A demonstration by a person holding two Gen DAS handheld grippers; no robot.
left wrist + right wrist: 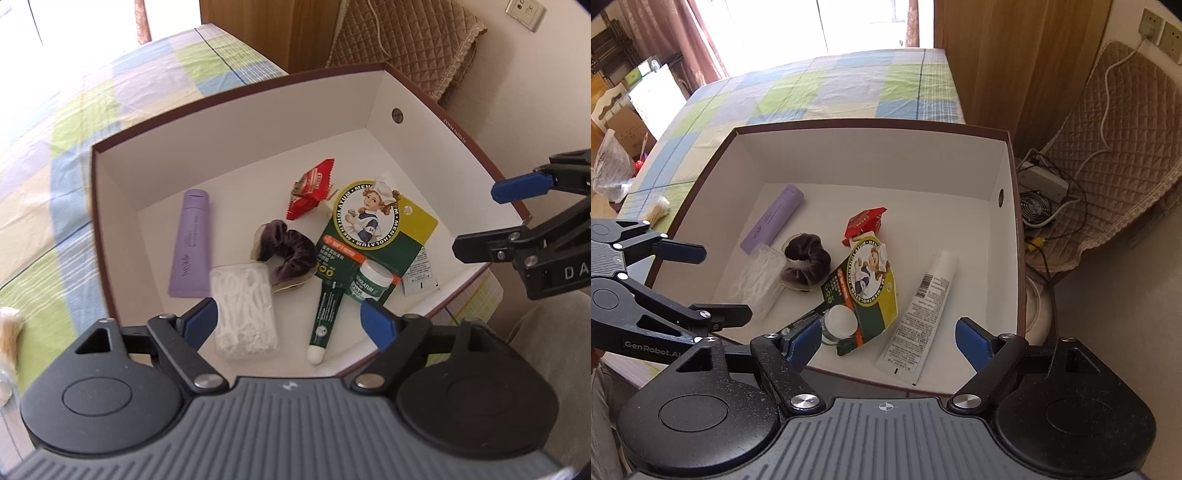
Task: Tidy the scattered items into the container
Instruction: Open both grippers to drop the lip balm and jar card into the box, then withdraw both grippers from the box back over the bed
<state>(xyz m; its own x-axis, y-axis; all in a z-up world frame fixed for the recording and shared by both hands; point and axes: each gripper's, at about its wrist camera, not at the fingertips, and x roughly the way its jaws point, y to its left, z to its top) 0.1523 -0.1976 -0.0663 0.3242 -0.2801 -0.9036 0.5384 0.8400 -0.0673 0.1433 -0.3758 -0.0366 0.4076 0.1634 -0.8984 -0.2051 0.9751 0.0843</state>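
White-lined box (1004, 162), toiletries (923, 306) inside

You have bare floor along the far wall and right corner of the box (871, 155). The middle is crowded: purple tube (774, 218), swab pack (757, 280), scrunchie (805, 262), red sachet (864, 223), carded balm (866, 284), white tube (919, 314). Both claws, left (290, 321) and right (886, 339), hang spread over the near rim.

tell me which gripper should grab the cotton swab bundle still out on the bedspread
Left, likely. The cotton swab bundle lies left of the box, on the left gripper's side; the right gripper hovers open over the box.
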